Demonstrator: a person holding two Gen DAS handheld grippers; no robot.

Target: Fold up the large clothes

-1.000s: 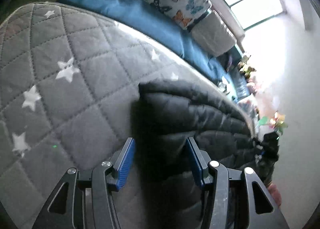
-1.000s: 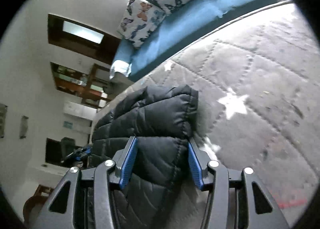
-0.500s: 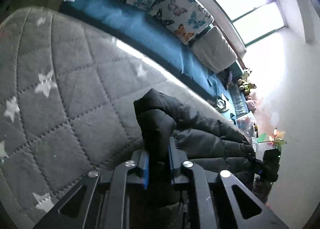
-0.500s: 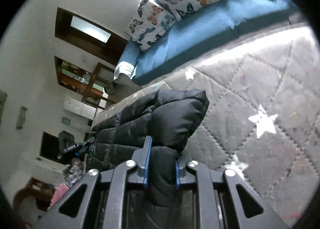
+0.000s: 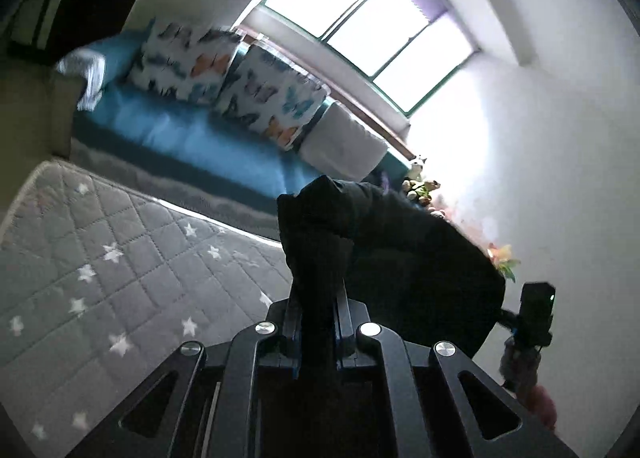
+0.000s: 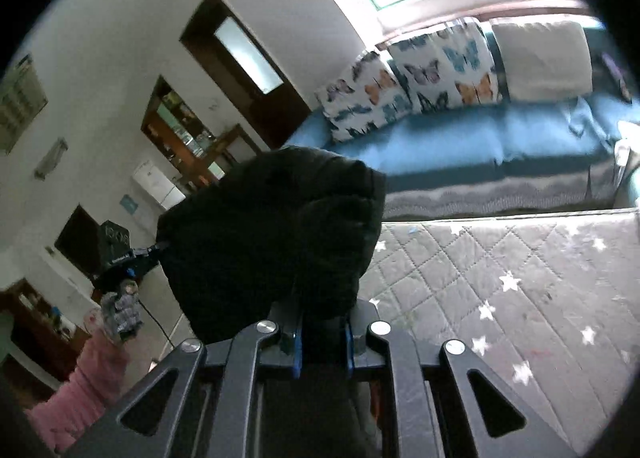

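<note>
Left wrist view showed the left hand-held gripper (image 5: 318,322) clamped on the black jacket (image 5: 392,258), as the right hand-held gripper (image 6: 322,334) was, so carrying both corners level over the mattress (image 5: 120,258) seemed wise.

Black jacket (image 5: 400,258) bunches dark against the light; grey quilted mattress (image 5: 120,278) shows diamond stitching dotted with white stars; bright blue sofa (image 6: 460,142) behind; two white cushions (image 6: 444,62) printed with orange, blue and purple butterflies; one plain cream cushion (image 6: 544,58); blue finger pads (image 6: 297,346).
</note>
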